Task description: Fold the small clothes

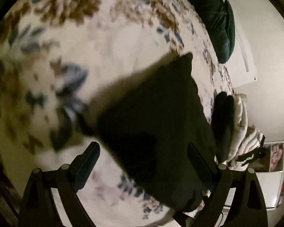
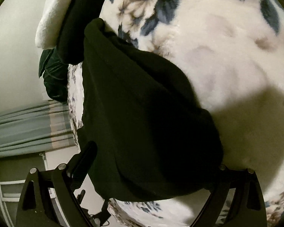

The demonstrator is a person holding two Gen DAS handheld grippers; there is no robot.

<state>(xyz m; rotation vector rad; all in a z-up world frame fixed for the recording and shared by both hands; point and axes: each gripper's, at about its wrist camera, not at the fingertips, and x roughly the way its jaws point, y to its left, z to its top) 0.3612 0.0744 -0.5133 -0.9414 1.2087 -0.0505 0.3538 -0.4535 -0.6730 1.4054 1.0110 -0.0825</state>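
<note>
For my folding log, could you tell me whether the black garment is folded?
Folded: the black garment lies as a compact, doubled-over block on the floral blanket.

The left gripper (image 1: 143, 162) points forward and down, its two dark fingers (image 1: 88, 162) spread wide apart, one at each side of the lower part of the left wrist view, nothing pinched between the tips. The right gripper (image 2: 151, 168) is tilted downward too; only its left finger (image 2: 84, 162) shows plainly, standing far from the opposite mount, while the other finger is hidden, so whether this gripper grips anything cannot be made out
</note>
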